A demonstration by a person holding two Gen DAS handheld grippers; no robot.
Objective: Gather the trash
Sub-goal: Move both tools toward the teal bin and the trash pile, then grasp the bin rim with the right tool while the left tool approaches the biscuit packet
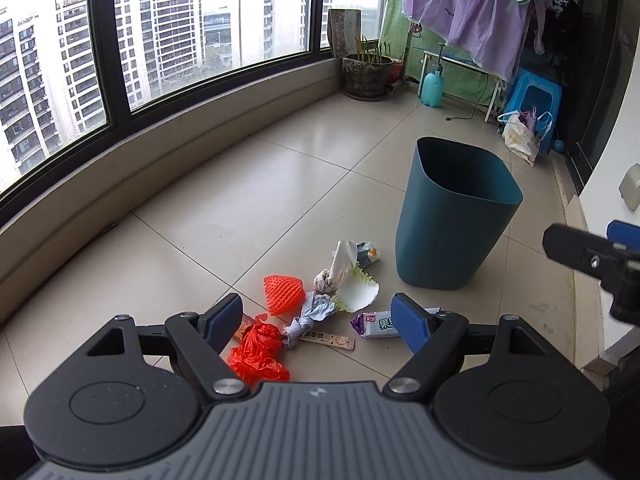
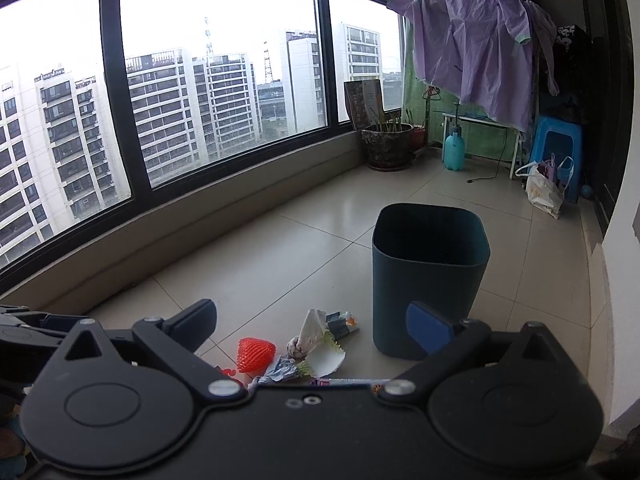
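Note:
A pile of trash lies on the tiled floor: an orange foam net [image 1: 283, 293] [image 2: 255, 354], a red plastic bag [image 1: 259, 354], crumpled paper [image 1: 314, 314], a white paper cup piece [image 1: 358, 296] [image 2: 326, 360], a snack stick wrapper [image 1: 330, 340] and a purple-white packet [image 1: 378, 325]. A dark teal bin [image 1: 456, 216] [image 2: 430, 276] stands upright to the right of the pile. My left gripper [image 1: 320, 320] is open and empty above the pile. My right gripper [image 2: 316, 326] is open and empty, above and behind the pile; part of it shows in the left wrist view [image 1: 592, 258].
A curved window wall [image 1: 160, 152] runs along the left. At the back stand a plant pot [image 1: 367, 72], a teal spray bottle [image 1: 432, 86], a blue stool [image 1: 534, 100], a white bag [image 1: 520, 136] and hanging purple cloth [image 1: 472, 4]. A wall edge [image 1: 624, 184] is at right.

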